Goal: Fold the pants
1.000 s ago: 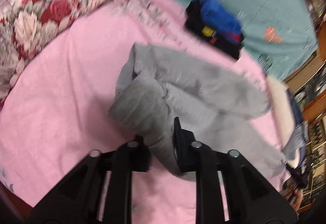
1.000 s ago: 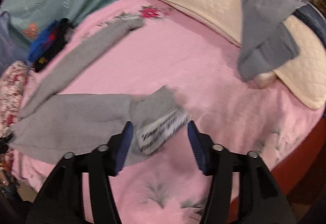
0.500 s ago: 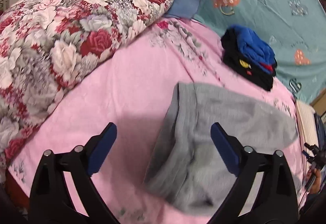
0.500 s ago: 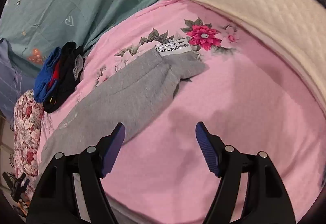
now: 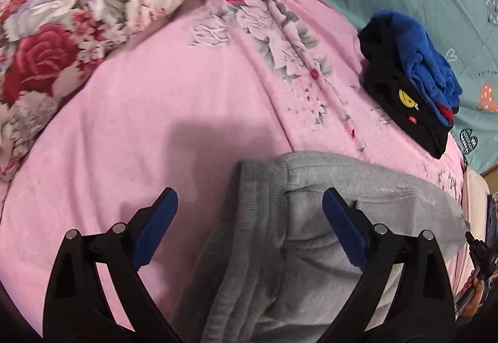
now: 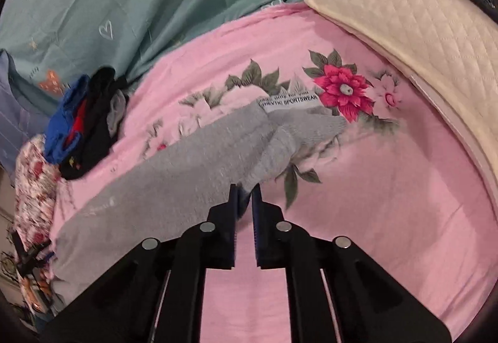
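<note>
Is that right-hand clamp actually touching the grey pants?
Touching. In the right wrist view, the right gripper is shut on an edge of the grey pants, the cloth pinched between its fingers.

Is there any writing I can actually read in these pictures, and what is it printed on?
"SPORTSWEAR": on the white label at the far end of the grey pants; the word before it and the line above are too blurred to read.
A yellow smiley face, no words: on the black garment.
Small red tag below it: too small to read.
Faint print on the pants near the left gripper: unreadable.
</note>
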{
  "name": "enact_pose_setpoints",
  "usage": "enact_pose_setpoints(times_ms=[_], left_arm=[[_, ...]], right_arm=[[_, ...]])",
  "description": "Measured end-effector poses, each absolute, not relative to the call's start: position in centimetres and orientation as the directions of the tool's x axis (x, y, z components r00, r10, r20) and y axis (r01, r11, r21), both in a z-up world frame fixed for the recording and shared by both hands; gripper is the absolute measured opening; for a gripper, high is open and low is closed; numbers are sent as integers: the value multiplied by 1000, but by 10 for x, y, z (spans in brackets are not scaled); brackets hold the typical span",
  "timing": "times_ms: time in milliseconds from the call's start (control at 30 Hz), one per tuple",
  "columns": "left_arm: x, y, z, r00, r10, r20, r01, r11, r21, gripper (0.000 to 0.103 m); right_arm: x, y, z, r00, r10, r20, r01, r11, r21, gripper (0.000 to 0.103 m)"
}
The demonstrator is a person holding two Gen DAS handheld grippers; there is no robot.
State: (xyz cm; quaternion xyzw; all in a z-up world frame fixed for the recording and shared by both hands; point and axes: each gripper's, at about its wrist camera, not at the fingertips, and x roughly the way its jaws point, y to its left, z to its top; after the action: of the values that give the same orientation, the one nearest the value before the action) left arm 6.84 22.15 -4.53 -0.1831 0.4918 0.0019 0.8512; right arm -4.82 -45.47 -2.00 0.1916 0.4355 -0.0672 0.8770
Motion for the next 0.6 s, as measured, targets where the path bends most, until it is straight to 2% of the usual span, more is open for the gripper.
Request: enact_pose_setpoints(times_ms=[100,200,233,267,333,400,533,600], left_arm=[[79,217,-55,477,-238,-846,-159,923,-350,96],[86,212,-63,447,-301,-843,-132,909,-394,92],[87,208,-62,450,-298,-842,-115,915,-386,79],[88,204,-62,444,-286,-849,-104,925,-365,56],[90,195,-60,420,-308,-854,-79,925,-372,34],[89,189,-43,472,-274,-838,-62,938,-342,29],[96,197,5,613,-323,-721,-42,898,-438,28],[103,190,3,604,-263,-752,-69,923,-379,29]], right_arm=[[-59,-447,-12,634,-27,-773,303,928,216,53],[-62,-434,2,667,3,-745,261,936,238,54],[-59,-426,6,672,26,-740,236,940,247,55],[-57,-417,10,676,41,-735,211,946,246,57],[-46,-393,20,688,70,-723,134,966,221,60],[-34,-370,28,690,88,-718,76,978,193,60],[-5,-325,36,688,149,-710,-42,985,166,60],[12,-299,31,664,168,-728,-124,986,115,63]])
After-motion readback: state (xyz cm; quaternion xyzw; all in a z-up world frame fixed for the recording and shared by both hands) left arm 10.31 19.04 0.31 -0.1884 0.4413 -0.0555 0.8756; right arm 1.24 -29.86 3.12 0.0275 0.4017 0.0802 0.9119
